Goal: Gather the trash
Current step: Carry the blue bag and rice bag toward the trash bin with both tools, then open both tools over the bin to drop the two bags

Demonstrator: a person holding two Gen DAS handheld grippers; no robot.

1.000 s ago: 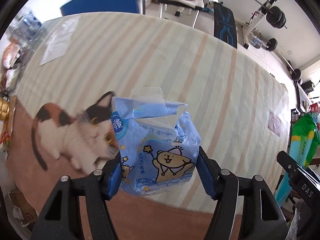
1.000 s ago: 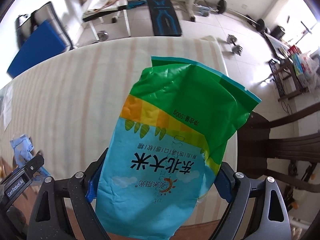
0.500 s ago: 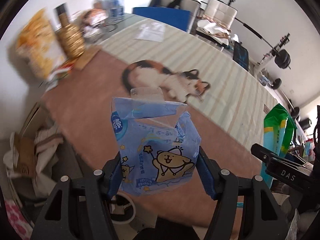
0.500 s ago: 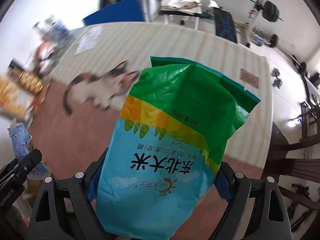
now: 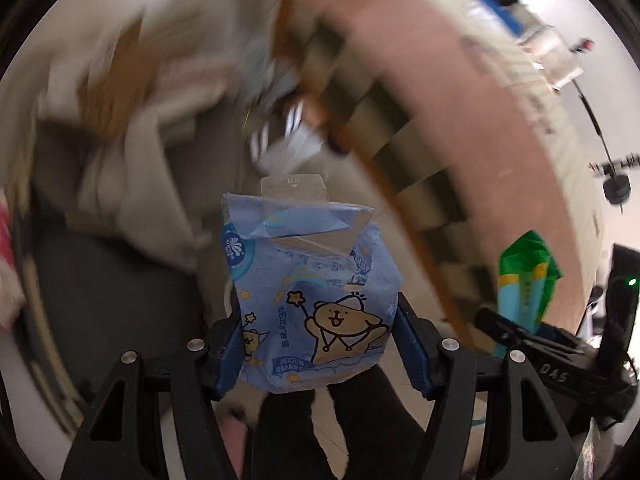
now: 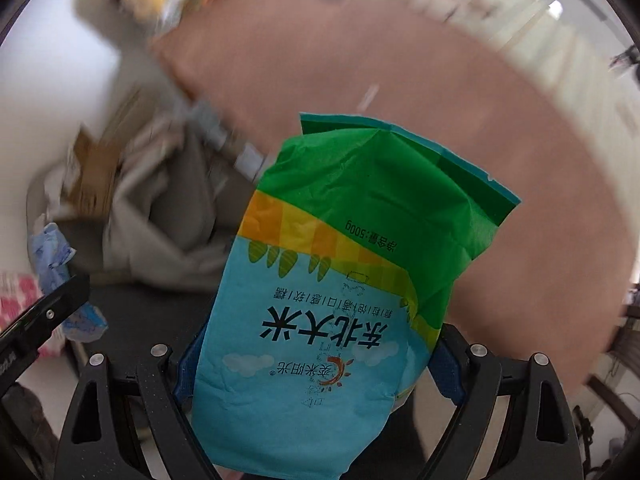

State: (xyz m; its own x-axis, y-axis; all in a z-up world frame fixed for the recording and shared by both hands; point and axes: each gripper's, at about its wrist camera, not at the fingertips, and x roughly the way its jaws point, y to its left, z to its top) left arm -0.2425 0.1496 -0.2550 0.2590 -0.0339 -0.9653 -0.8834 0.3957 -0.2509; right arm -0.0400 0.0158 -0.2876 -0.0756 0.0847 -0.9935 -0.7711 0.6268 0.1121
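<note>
Left wrist view: the left hand-held gripper [image 5: 316, 344] pinches a blue tissue wrapper [image 5: 308, 292] between its blue pads; beyond the wrapper, clutter is smeared past recognition. The right hand-held gripper [image 6: 316, 364] is clamped on a green-and-blue rice bag [image 6: 340, 284], which hides its fingertips. Behind the bag the brown table [image 6: 400, 88] is blurred.

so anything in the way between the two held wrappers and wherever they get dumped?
Can't say: both views are motion-blurred and no bin is identifiable. The left gripper is clamped on the blue tissue wrapper, the right gripper on the green rice bag.
</note>
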